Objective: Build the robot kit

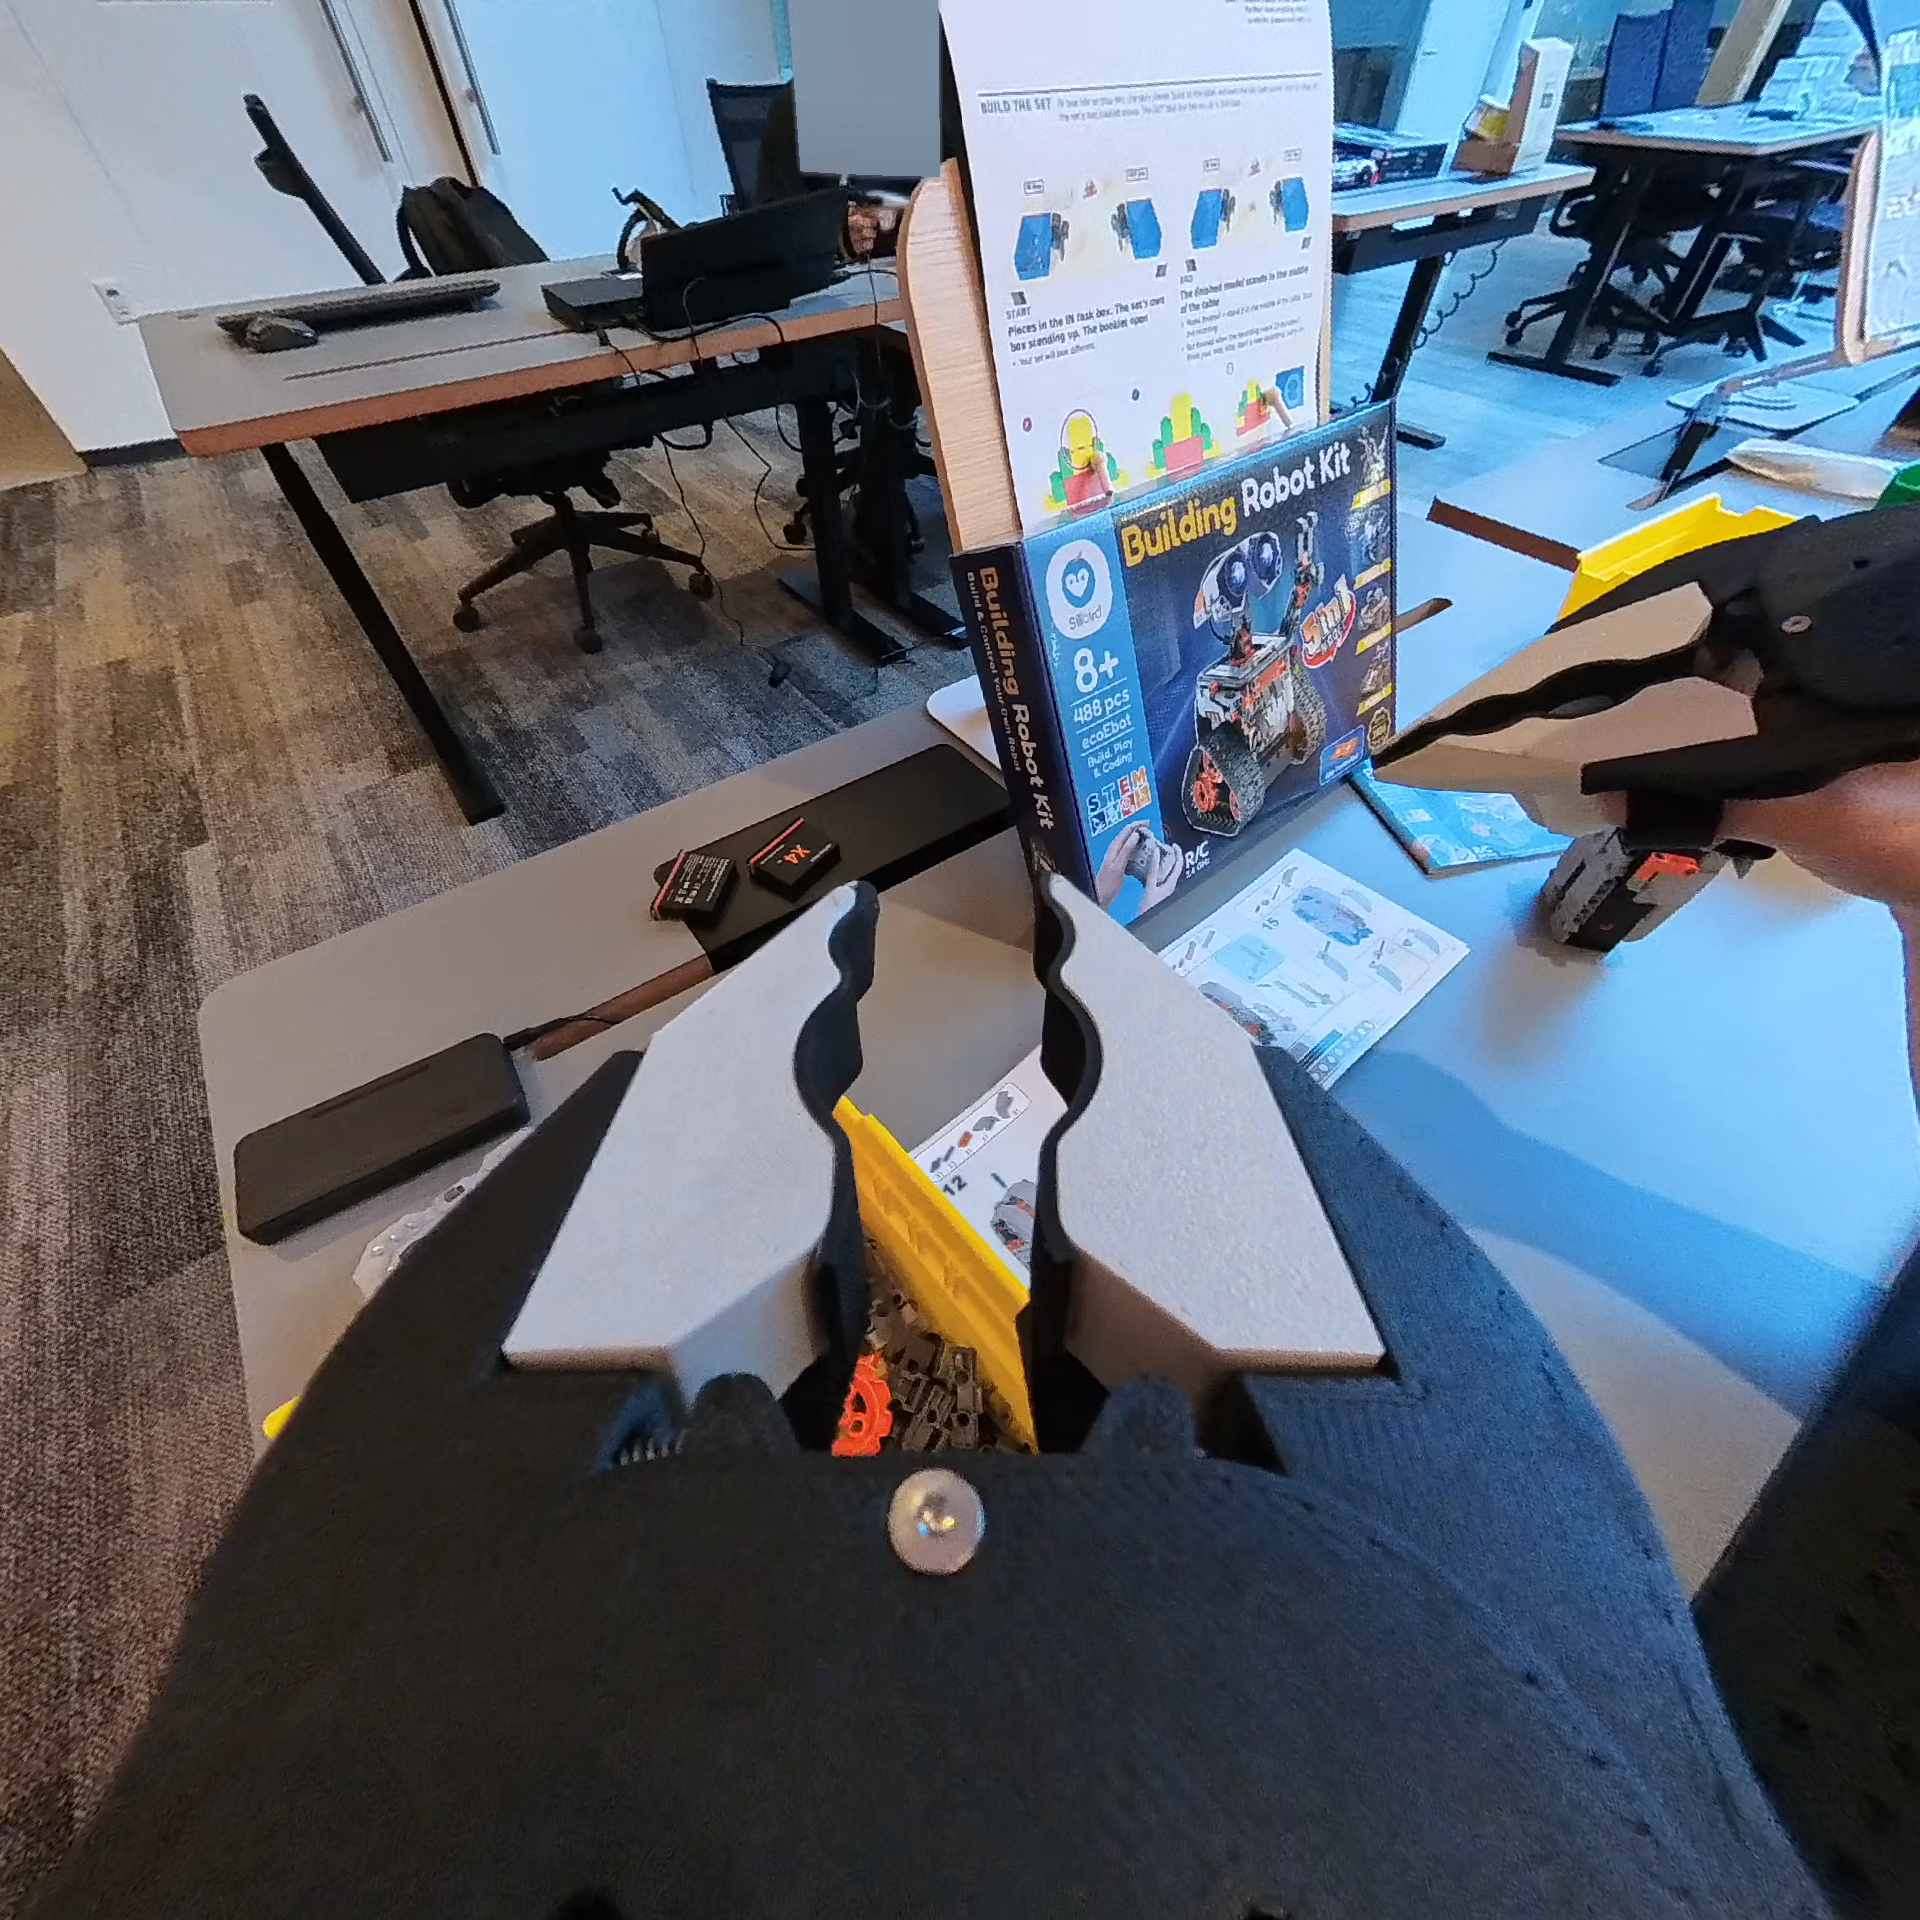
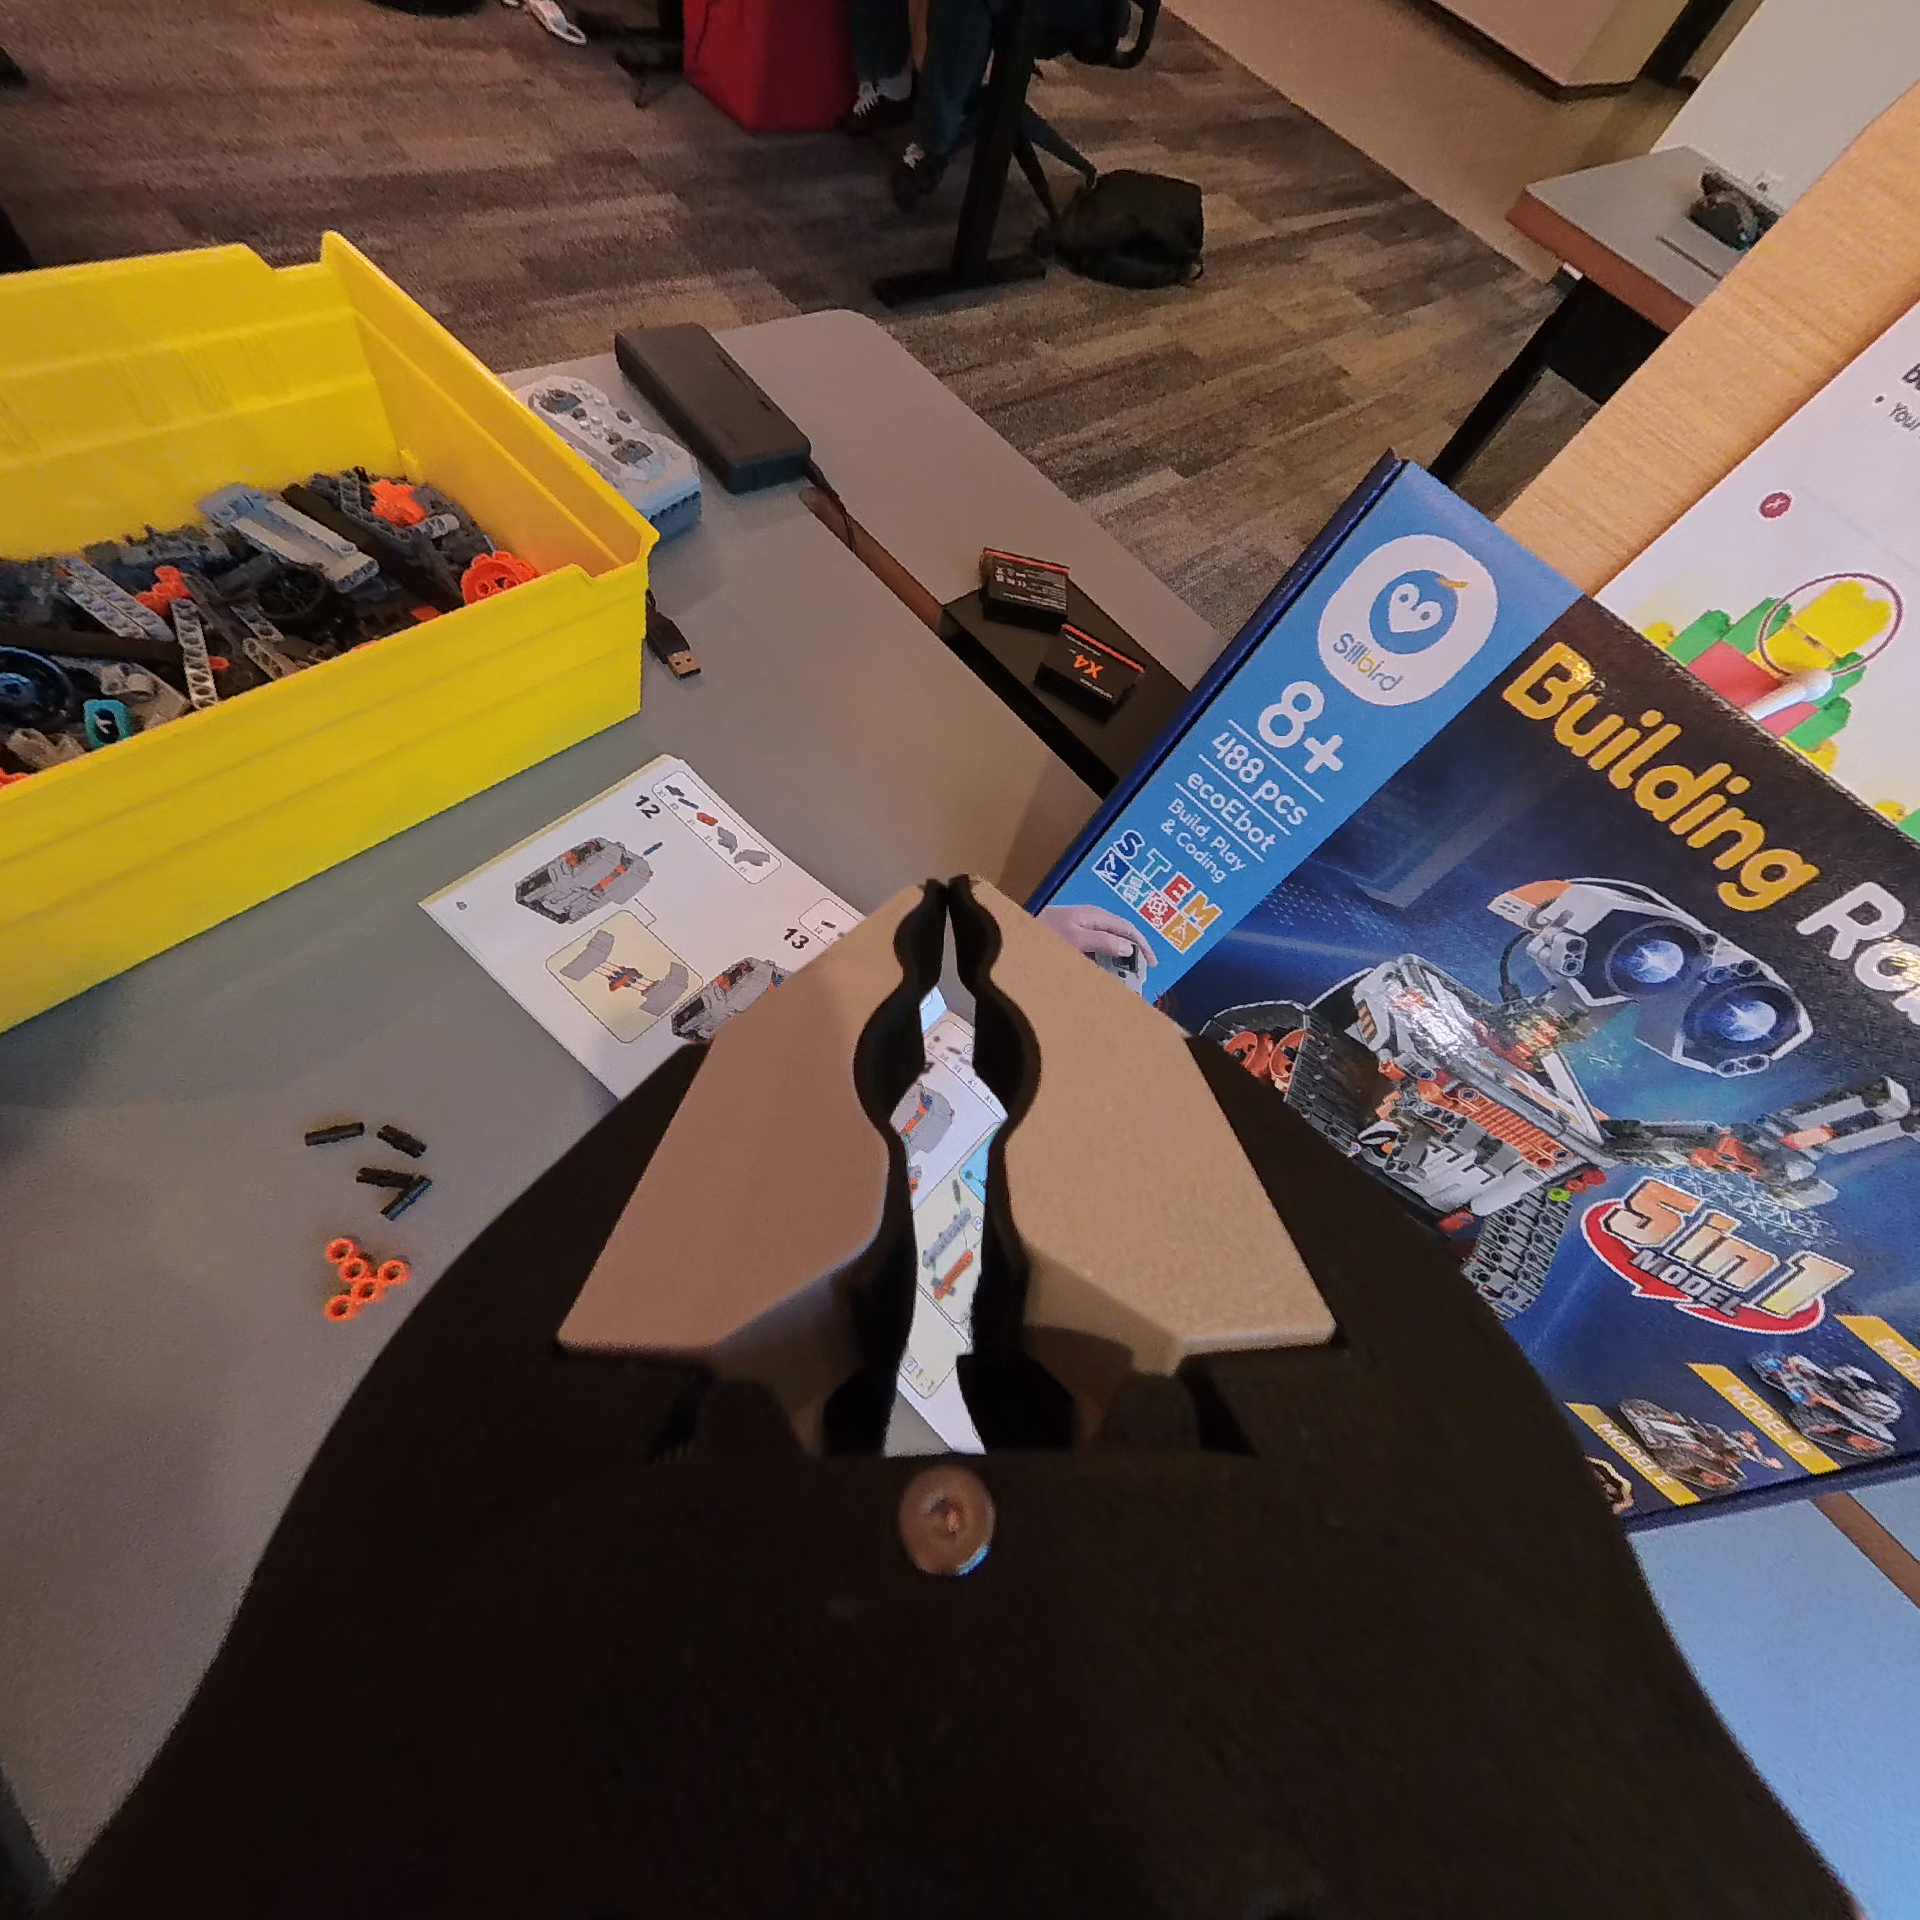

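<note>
- Grey-fingered and black-bodied, the left gripper (image 1: 951, 914) hung with its jaws apart and nothing between them, above the near corner of the yellow bin (image 1: 935, 1236); dropping lower could have knocked that rim.
- Loose grey and orange parts (image 1: 914, 1382) lay in the bin right under it and could have spilled if the bin tipped.
- Paper instructions (image 2: 644, 914) lay flat on the grey table (image 2: 208, 1091), partly beneath the right gripper (image 2: 948, 891), whose tips were almost touching and held nothing that I could see; a low sweep could have dragged the sheet.
- Small black pins (image 2: 379, 1164) and orange rings (image 2: 364, 1278) sat loose to the left, apart from the bin, and could easily have rolled off.
- Farther on, the blue kit box (image 1: 1226, 675) stood upright, just beside the right gripper's tips, so a nudge might have toppled it.
- Two small black batteries (image 1: 743, 868) lay beyond, near the table's gap.
</note>
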Available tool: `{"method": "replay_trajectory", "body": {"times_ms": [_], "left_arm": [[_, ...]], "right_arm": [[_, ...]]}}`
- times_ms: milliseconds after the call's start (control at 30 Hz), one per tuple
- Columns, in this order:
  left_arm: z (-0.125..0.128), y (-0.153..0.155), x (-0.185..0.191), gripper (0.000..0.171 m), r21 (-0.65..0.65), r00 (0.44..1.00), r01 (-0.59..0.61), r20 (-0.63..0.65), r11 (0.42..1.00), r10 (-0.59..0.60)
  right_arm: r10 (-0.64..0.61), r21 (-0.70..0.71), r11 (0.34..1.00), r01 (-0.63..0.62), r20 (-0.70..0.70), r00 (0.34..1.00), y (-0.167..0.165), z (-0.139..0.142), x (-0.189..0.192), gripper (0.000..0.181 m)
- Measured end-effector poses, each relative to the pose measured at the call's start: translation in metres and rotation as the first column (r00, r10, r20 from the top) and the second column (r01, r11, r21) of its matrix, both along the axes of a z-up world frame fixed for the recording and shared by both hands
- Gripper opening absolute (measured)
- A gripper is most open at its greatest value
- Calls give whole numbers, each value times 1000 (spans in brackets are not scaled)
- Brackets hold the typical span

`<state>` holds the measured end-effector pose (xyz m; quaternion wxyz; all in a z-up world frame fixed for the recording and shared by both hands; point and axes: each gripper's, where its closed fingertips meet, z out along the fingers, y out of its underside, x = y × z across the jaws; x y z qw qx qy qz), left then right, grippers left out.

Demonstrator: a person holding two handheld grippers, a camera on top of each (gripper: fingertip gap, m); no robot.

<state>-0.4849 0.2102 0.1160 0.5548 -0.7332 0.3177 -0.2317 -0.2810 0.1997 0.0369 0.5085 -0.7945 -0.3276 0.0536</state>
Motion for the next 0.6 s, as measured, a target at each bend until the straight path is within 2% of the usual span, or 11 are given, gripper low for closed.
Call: {"method": "replay_trajectory", "body": {"times_ms": [600], "left_arm": [[3, -2, 0, 25, 17, 1000, 0, -3, 1000, 0]], "right_arm": [[-9, -7, 1000, 9, 3, 1000, -1, 1, 7, 0]]}}
